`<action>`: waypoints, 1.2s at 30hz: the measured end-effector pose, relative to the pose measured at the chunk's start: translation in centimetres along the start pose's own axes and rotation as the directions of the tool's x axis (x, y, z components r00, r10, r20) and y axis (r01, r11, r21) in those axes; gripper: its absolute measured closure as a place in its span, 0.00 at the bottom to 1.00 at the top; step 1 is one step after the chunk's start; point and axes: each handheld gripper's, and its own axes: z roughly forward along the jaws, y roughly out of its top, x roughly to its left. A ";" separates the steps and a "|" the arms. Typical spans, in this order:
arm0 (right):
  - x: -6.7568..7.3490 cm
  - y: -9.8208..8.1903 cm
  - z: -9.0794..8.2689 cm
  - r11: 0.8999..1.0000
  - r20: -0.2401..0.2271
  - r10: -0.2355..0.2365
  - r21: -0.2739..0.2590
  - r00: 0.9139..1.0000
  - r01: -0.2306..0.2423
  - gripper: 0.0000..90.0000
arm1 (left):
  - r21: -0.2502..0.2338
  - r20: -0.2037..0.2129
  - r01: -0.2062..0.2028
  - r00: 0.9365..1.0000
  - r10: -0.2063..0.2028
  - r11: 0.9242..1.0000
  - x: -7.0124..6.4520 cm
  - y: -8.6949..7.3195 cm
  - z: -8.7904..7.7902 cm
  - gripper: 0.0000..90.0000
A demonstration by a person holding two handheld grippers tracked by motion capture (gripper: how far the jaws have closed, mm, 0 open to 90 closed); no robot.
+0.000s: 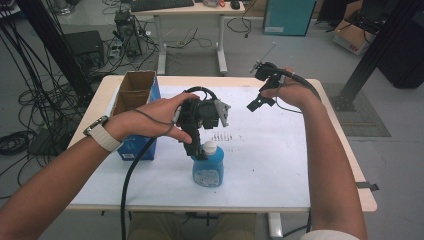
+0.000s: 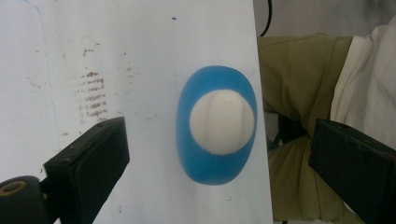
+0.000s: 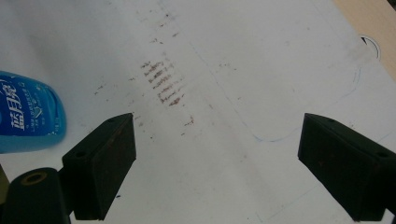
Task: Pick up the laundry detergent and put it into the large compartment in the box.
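The left hand-held gripper (image 2: 219,154) hangs wide open, empty, directly above the upright blue bottle's (image 2: 215,131) white cap (image 2: 222,121), probably lined up for a top grasp.

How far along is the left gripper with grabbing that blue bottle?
Done: the left gripper hangs above the blue bottle, fingers spread wide either side of its white cap. In hand: nothing gripped yet. Left: lower, close, lift. The right gripper waits open over the table.
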 end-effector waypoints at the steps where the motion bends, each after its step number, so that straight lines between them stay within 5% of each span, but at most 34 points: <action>1: 0.0 0.0 0.0 1.000 0.001 0.000 0.000 1.000 0.000 0.13 | -0.001 -0.003 0.002 1.000 -0.002 1.000 0.0 0.0 0.1 0.05; 21: 0.0 -0.3 0.0 1.000 -0.001 0.009 0.005 1.000 -0.009 0.13 | 0.009 -0.016 -0.042 0.999 0.042 0.999 -0.4 0.5 1.8 0.07; 36: 0.0 -0.3 0.1 1.000 0.000 0.009 0.007 1.000 -0.009 0.13 | 0.014 -0.002 -0.036 0.999 0.036 0.999 -0.3 0.2 3.2 0.08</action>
